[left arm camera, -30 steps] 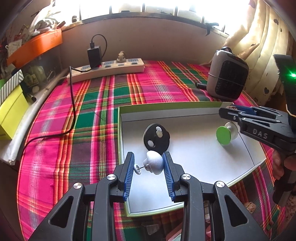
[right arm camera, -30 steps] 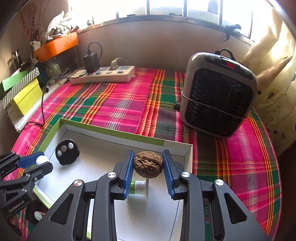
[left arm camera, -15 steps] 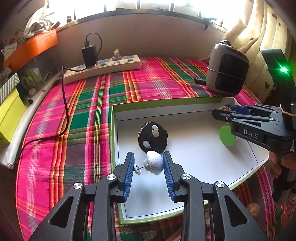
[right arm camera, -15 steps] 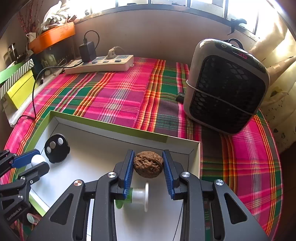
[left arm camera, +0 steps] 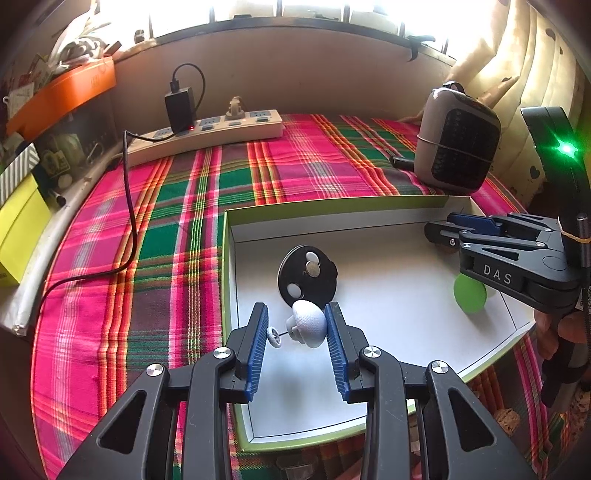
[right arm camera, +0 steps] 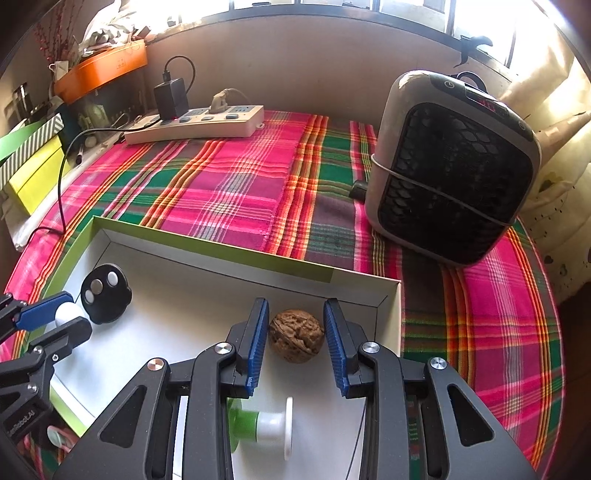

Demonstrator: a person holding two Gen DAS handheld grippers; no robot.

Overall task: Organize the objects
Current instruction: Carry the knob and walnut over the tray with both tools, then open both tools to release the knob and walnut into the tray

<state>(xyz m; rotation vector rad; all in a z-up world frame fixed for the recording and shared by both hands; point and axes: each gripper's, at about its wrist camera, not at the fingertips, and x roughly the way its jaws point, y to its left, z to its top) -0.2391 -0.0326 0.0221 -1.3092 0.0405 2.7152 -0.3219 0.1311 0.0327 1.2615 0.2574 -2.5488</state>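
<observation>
Jaws of left gripper (left arm camera: 296, 329) clamped on white knob (left arm camera: 308, 326), right gripper (right arm camera: 295, 329) clamped on walnut (right arm camera: 296, 335), both above white tray (right arm camera: 207, 295), black disc (left arm camera: 307, 276) and green spool (right arm camera: 258, 424) lying inside.

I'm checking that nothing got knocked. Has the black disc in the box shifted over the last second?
No. The black disc lies where it did, by the far left corner of the box.

Bright daylight pours through the barred window (right arm camera: 332, 7) above a plain beige wall (right arm camera: 314, 74). A pink-and-green plaid cloth (right arm camera: 229, 184) covers the bench. Cream curtains (left arm camera: 517, 74) hang at the right, and an orange shelf (right arm camera: 103, 70) sits at the left.
</observation>
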